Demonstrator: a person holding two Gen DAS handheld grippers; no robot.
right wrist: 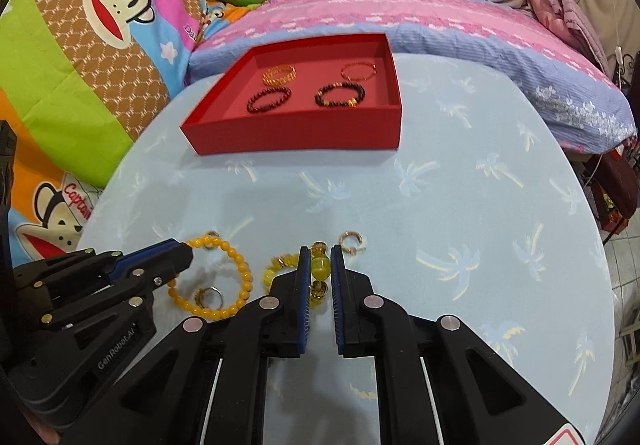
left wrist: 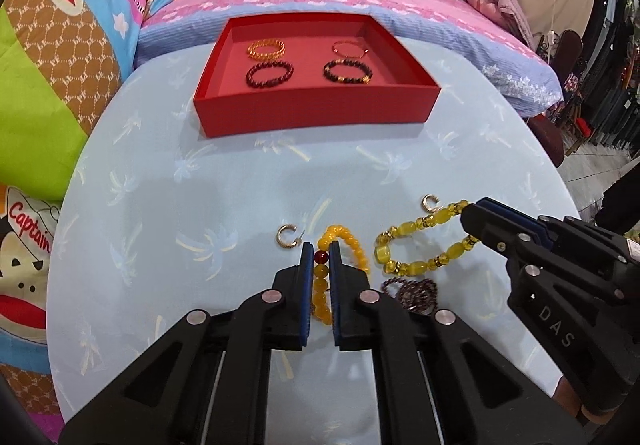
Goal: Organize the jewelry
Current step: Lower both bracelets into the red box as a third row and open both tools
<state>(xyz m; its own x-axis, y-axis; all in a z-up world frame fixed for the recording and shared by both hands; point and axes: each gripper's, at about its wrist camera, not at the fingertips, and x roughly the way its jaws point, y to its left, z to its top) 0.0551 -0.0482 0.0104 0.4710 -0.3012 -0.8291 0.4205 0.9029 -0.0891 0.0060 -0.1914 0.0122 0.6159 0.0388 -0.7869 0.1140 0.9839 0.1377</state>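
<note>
My left gripper (left wrist: 320, 247) is shut on an amber round-bead bracelet (left wrist: 348, 235) that has one dark red bead. Its loop hangs out to the right of the fingers. My right gripper (left wrist: 468, 211) comes in from the right, shut on one end of a yellow faceted-bead bracelet (left wrist: 381, 253). In the right wrist view, the right gripper (right wrist: 320, 253) pinches a large yellow bead of that bracelet (right wrist: 320, 271). There the left gripper (right wrist: 188, 251) holds the amber bracelet (right wrist: 244, 273) from the left. The red tray (left wrist: 316, 113) stands farther back with several bracelets inside.
On the light blue palm-print cloth (left wrist: 200, 185) lie a hoop earring (left wrist: 288, 236), a second hoop (left wrist: 430, 202) and a dark purple beaded piece (left wrist: 412, 293). Colourful bedding and pillows (left wrist: 52, 85) surround the round table behind and to the left. The table's edge drops off on the right.
</note>
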